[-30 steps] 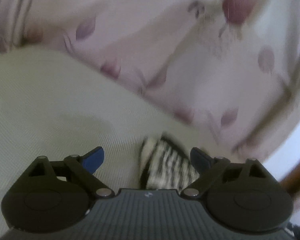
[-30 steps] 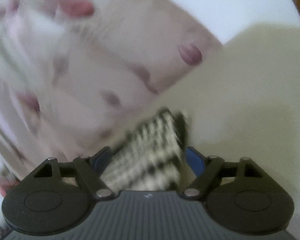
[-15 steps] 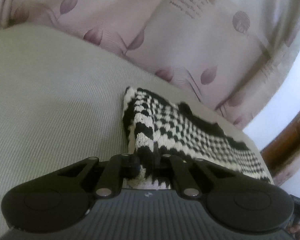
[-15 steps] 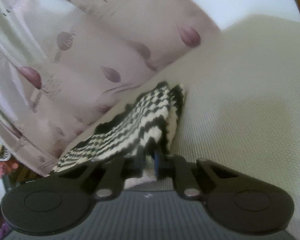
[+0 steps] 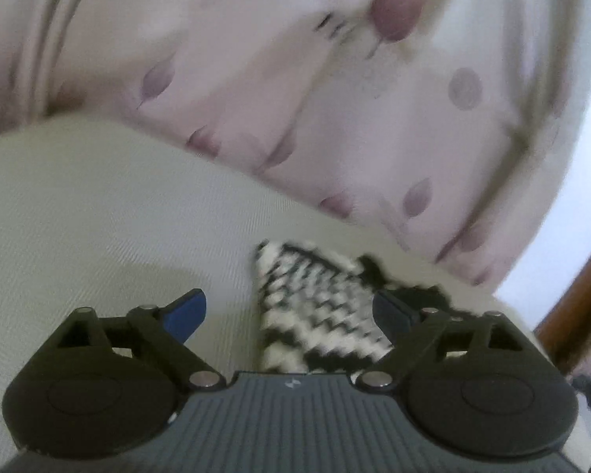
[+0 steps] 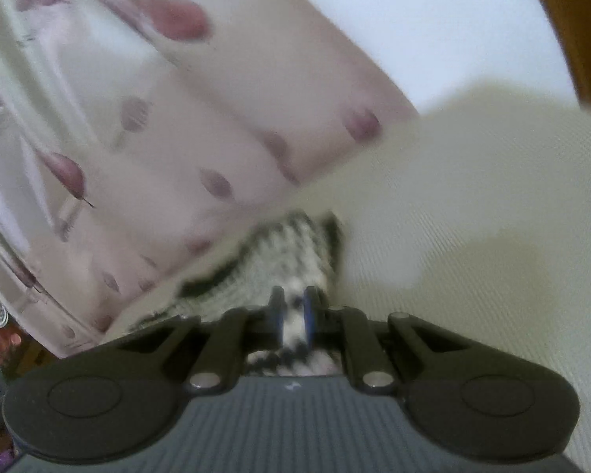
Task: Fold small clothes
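A small black-and-white knitted garment [image 5: 315,307] lies on the beige ribbed surface [image 5: 98,216]. In the left wrist view my left gripper [image 5: 291,311] is open, its blue-tipped fingers [image 5: 187,311] apart on either side of the garment's near corner. In the right wrist view my right gripper [image 6: 293,311] is shut on the other end of the garment [image 6: 287,252], with knit pinched between the pads. Both views are blurred by motion.
A pale pink curtain with purple leaf prints [image 5: 335,98] hangs right behind the surface, and also shows in the right wrist view [image 6: 157,118]. A brown wooden frame [image 5: 579,315] stands at the right edge. White wall [image 6: 413,19] lies beyond.
My left gripper was shut on the garment half a second ago and has now opened and let go. My right gripper remains shut on it. Both views have shifted.
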The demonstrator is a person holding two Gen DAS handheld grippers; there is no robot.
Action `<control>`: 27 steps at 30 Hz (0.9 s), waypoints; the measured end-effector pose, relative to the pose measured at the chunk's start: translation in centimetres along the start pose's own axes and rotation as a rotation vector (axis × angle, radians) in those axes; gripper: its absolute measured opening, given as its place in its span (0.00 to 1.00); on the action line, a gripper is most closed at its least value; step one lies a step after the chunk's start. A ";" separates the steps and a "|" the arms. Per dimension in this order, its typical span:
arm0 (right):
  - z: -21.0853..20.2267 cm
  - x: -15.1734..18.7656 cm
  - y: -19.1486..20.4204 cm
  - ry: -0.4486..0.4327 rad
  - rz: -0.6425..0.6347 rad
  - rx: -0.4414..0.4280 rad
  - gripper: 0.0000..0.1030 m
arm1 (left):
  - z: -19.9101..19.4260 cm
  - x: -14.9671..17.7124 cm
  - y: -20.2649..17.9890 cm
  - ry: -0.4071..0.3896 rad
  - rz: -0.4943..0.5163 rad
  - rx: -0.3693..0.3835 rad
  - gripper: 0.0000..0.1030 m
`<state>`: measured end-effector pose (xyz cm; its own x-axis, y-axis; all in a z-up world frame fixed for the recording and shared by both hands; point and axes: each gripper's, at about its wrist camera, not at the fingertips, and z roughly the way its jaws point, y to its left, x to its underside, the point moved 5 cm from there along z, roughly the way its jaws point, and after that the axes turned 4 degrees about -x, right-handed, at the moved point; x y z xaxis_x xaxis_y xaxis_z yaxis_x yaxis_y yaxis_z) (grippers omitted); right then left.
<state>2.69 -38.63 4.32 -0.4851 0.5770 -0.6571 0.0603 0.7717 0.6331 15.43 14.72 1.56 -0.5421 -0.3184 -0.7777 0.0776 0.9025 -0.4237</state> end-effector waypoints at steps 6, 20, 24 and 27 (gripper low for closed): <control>8.7 -1.8 5.5 0.126 -0.210 -0.054 0.11 | 4.7 0.2 -6.1 0.079 0.104 0.137 0.59; 17.9 -0.3 -0.4 0.179 -0.201 0.053 0.04 | 12.1 1.6 -2.6 0.111 0.070 0.056 0.53; 17.6 -0.8 -0.5 0.182 -0.181 0.031 0.04 | 11.7 1.9 -2.8 0.094 0.101 0.031 0.54; 15.9 -1.3 1.0 0.126 -0.209 0.086 0.09 | 11.4 1.9 -3.5 0.087 0.129 0.015 0.58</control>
<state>17.31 -34.37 -0.70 -0.5997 0.3686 -0.7103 0.0189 0.8939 0.4479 23.69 7.69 -3.73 -0.5968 -0.1734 -0.7834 0.1632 0.9297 -0.3301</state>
